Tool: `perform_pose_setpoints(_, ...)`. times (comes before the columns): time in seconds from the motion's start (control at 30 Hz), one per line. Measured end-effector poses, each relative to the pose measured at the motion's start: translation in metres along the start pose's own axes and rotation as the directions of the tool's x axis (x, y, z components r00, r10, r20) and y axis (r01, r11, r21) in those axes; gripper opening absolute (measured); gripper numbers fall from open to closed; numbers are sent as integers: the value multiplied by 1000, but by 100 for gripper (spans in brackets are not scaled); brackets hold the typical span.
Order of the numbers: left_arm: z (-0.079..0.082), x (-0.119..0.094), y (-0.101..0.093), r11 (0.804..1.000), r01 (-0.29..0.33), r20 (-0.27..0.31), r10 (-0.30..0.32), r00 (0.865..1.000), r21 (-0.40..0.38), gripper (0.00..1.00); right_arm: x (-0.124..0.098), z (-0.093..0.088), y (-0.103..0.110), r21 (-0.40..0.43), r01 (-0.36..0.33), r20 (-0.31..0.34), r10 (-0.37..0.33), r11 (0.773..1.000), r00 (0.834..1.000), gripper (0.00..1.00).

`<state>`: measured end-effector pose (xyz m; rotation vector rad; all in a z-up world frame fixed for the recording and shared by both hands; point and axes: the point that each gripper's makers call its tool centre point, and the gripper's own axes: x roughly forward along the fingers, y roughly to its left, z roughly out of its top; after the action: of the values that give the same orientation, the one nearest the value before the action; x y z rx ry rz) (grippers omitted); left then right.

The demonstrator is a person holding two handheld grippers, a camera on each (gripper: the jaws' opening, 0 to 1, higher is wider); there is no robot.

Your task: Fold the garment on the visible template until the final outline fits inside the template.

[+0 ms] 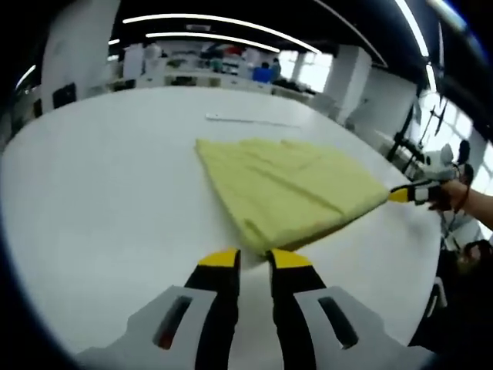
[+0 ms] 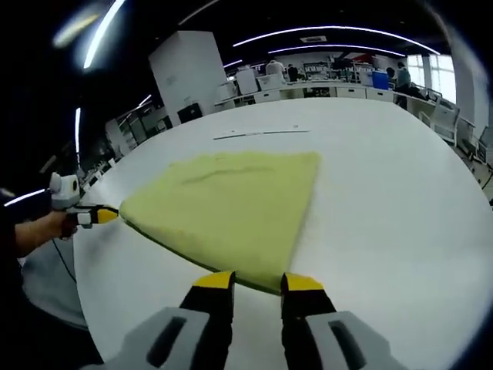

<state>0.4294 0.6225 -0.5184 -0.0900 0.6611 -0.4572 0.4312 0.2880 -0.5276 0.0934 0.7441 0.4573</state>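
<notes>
A folded yellow garment (image 1: 293,185) (image 2: 231,204) lies flat on a white table (image 1: 100,200) (image 2: 385,200). In the left gripper view, its near corner sits between the yellow tips of my left gripper (image 1: 256,258), whose jaws stand close together on it. My right gripper (image 1: 402,195), held by a hand, pinches the garment's right corner. In the right gripper view, the right gripper (image 2: 258,282) has the cloth's near corner between its tips. The left gripper (image 2: 98,216) is at the left corner. The edge between the two held corners runs straight.
A thin pale strip (image 1: 246,119) (image 2: 262,132) lies on the table beyond the garment. A person's forearm (image 1: 474,204) reaches in at the right table edge. Desks, pillars and people stand far behind the table.
</notes>
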Motion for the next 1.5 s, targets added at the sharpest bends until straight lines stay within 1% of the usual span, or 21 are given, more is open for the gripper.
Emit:
perform_pose_setpoints(0.13,1,2,-5,999,-6,12,6,1000,-34,8,0,0,-1,8,6,8,-6,1000,1000,18)
perform_pose_setpoints(0.4,-1,7,-3,996,-42,14,43,999,-78,5,1,1,-2,17,14,17,-14,1000,1000,17)
perform_pose_setpoints(0.5,-2,9,-2,995,-56,12,57,998,-80,2,1,1,-3,18,22,22,-22,1000,1000,14)
perform_pose_setpoints(0.63,-3,7,-1,996,-61,9,62,998,-69,0,2,1,-7,20,35,24,-36,999,999,5)
perform_pose_setpoints(0.77,-3,5,1,998,-53,5,53,999,-42,0,2,0,-10,23,41,23,-42,999,999,1)
perform_pose_setpoints(0.83,-3,3,3,998,-54,-5,53,999,-13,0,1,0,-11,22,45,20,-45,999,999,0)
perform_pose_setpoints(0.93,-3,-2,9,993,-64,-27,67,997,95,0,-1,1,-13,20,50,19,-50,999,999,0)
perform_pose_setpoints(1.0,-2,-2,7,992,-49,-34,53,998,112,0,-1,1,-13,22,46,20,-46,999,999,0)
perform_pose_setpoints(1.07,-2,-3,8,985,-52,-45,60,997,165,0,-1,1,-13,15,47,17,-48,999,999,0)
perform_pose_setpoints(1.1,-2,-3,9,976,-63,-57,76,995,208,0,-1,1,-13,13,48,17,-48,999,999,0)
perform_pose_setpoints(1.13,-2,-3,9,973,-62,-61,77,995,223,0,-1,1,-13,13,49,17,-49,999,999,0)
perform_pose_setpoints(1.27,-4,-3,10,966,-70,-72,90,993,250,0,-2,0,-13,9,51,13,-51,999,999,0)
perform_pose_setpoints(1.33,-8,-4,14,970,-77,-83,98,992,229,0,-2,0,-14,7,55,13,-55,998,998,0)
perform_pose_setpoints(1.43,-12,-5,17,972,-80,-90,102,991,219,0,-3,-1,-14,9,59,11,-59,998,998,0)
perform_pose_setpoints(1.47,-12,-10,27,961,-127,-99,156,983,246,0,-3,-1,-15,9,61,10,-61,998,998,0)
perform_pose_setpoints(1.5,-17,-15,36,945,-151,-130,195,972,288,0,-5,-2,-19,-1,84,6,-84,996,996,0)
